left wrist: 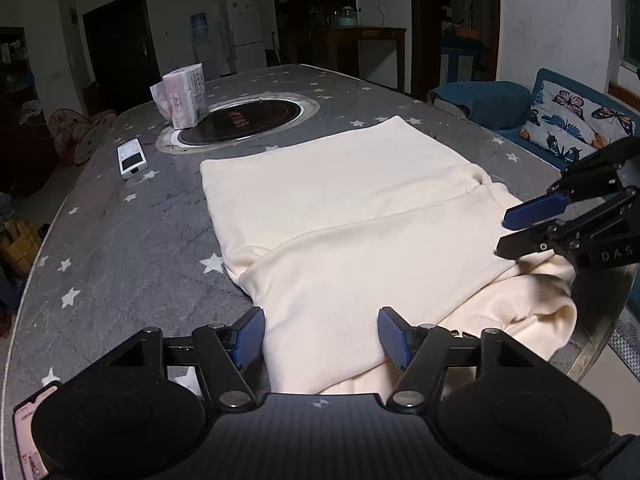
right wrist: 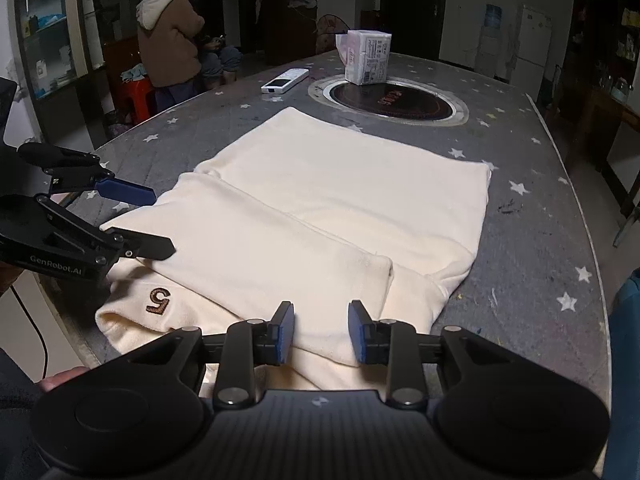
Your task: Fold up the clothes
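A cream garment (left wrist: 352, 216) lies partly folded on the grey star-patterned table (left wrist: 120, 240), sleeves folded in over the body. It also shows in the right wrist view (right wrist: 320, 208), with a brown embroidered "5" (right wrist: 158, 295) near the front edge. My left gripper (left wrist: 322, 338) is open, its blue pads either side of the near fold, empty. My right gripper (right wrist: 322, 332) is open over the near sleeve end, empty. Each gripper shows in the other's view: the right one (left wrist: 516, 234) at the garment's right edge, the left one (right wrist: 156, 220) at its left edge.
A built-in round hob (left wrist: 244, 120) sits mid-table with a tissue pack (left wrist: 182, 96) beside it and a white remote (left wrist: 131, 159) to the left. A blue sofa with butterfly cushion (left wrist: 576, 124) stands past the table's right edge. A seated person (right wrist: 172, 40) is beyond the far-left side.
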### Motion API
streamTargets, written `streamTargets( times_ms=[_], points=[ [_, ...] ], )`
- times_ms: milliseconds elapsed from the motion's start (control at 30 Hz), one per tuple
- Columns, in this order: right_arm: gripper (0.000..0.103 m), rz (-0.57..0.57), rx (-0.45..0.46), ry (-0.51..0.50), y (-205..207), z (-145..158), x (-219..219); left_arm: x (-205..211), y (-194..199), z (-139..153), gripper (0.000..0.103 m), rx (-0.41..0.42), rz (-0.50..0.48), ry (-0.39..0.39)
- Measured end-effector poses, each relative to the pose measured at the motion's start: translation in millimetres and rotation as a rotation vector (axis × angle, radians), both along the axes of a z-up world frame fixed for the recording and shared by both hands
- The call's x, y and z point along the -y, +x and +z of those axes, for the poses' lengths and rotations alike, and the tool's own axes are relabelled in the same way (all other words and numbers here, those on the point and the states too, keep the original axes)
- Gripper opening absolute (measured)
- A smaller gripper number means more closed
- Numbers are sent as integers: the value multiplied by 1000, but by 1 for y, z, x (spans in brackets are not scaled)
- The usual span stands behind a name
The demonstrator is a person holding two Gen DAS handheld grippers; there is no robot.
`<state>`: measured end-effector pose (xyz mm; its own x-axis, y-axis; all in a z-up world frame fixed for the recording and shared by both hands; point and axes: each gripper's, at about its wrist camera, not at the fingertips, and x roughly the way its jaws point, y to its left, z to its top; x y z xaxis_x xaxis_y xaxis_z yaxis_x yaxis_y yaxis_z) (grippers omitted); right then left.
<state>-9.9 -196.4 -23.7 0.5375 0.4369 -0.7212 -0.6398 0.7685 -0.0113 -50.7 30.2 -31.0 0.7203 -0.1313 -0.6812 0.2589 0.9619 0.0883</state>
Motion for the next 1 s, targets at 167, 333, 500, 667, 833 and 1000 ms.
streamTargets(
  times_ms=[167, 333, 500, 667, 833, 1000],
  points=[
    [33, 19, 22, -3, -3, 1, -3, -1, -1, -2, 70, -2, 7, 10],
    [34, 20, 4, -15, -2, -5, -4, -2, -1, -3, 71, -10, 16, 9],
    [36, 17, 27, 0, 2, 5, -3, 0, 1, 2, 72, -2, 14, 11],
    [39, 14, 55, 4, 12, 7, -7, 2, 8, 6, 74, 3, 16, 3],
    [39, 4, 45, 23, 25, 2, -12, 5, 14, 7, 75, 0, 19, 11],
    [40, 0, 30, 18, 31, -7, -12, 5, 20, 6, 76, -7, 22, 19]
  ],
)
